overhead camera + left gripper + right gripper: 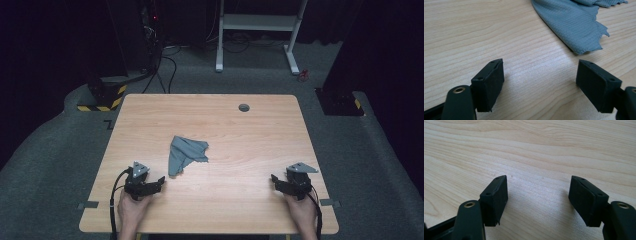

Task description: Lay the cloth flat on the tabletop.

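While both of the person's hands rest at the near edge of the wooden table (260, 130), a grey-blue cloth (184, 153) lies crumpled near the middle of the tabletop, folded roughly into a wedge that tapers toward the person. The left gripper (159, 181) sits low at the near left, held in the left hand (132, 206), its black jaws pointing right and slightly forward toward the narrow lower tip of the cloth, close to it but not touching. In the left gripper view the left gripper (540, 75) stands with its jaws spread wide, bare wood between them, and the cloth (574, 25) lies just ahead and to the right with a frayed, wavy edge and a fine ribbed weave. The right gripper (275, 179) is at the near right, well apart from the cloth, gripped by the right hand (300, 207) with its jaws aimed left. Seen in the right gripper view, the right gripper (539, 188) is likewise spread wide over plain wood grain, nothing held. A grey triangular plate tops each tool, and a black cable trails back along each forearm. Near the far edge of the table sits a small round grey grommet (244, 107). Beyond the table, on the grey carpet, stands a white metal frame (257, 30).
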{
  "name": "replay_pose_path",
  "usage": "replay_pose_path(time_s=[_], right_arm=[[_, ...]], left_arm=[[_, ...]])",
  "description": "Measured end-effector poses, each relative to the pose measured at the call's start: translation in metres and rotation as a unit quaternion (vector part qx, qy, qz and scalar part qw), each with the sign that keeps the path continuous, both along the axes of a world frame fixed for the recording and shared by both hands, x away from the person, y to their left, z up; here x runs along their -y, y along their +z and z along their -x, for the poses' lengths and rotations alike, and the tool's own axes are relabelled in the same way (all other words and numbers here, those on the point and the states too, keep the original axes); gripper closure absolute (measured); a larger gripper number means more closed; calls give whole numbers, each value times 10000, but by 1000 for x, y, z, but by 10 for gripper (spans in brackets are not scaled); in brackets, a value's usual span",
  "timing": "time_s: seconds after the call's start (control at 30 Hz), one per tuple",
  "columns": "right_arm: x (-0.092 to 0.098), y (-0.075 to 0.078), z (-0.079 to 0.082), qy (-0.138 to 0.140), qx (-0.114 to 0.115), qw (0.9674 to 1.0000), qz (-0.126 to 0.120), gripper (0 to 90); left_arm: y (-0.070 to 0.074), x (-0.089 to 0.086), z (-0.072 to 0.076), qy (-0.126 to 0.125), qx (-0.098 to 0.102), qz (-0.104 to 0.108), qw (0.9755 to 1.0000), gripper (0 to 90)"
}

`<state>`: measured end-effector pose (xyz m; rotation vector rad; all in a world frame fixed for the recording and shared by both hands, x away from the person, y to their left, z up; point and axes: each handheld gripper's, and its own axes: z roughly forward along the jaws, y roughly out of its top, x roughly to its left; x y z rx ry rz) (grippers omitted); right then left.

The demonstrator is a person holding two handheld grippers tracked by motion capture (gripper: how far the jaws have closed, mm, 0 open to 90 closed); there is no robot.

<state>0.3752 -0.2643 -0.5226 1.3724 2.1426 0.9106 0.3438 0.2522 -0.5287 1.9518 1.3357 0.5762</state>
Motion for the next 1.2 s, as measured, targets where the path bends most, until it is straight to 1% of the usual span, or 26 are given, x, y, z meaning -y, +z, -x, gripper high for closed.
replay_pose_path(time_s=[0.13,0.23,0.33,0.43,0.5,0.73,0.8,0.9,1.0,1.13,1.2], right_arm=[[0,0,0,5,-3,10000,-1,316],[0,0,0,6,-2,10000,-1,316],[0,0,0,6,-4,10000,-3,316],[0,0,0,6,-4,10000,-3,316],[0,0,0,4,-4,10000,-4,316],[0,0,0,4,-4,10000,-3,316],[0,0,0,4,-4,10000,-3,316],[0,0,0,3,-5,10000,-3,316],[0,0,0,5,-5,10000,-3,316],[0,0,0,5,-5,10000,-3,316],[0,0,0,5,-5,10000,-3,316]], left_arm=[[0,1,0,25,9,-60,10000,226],[0,0,0,49,-5,58,10000,221],[0,1,0,47,-12,74,10000,225],[0,5,2,55,12,-119,9999,232],[0,6,2,79,28,-119,9999,245],[0,7,2,90,21,-117,9999,239],[0,7,2,104,20,-93,9999,239],[0,6,1,111,5,0,9999,235],[2,7,-1,143,-38,193,9997,264],[7,14,-7,24,39,270,9996,273],[10,19,-9,-47,98,276,9996,273]])
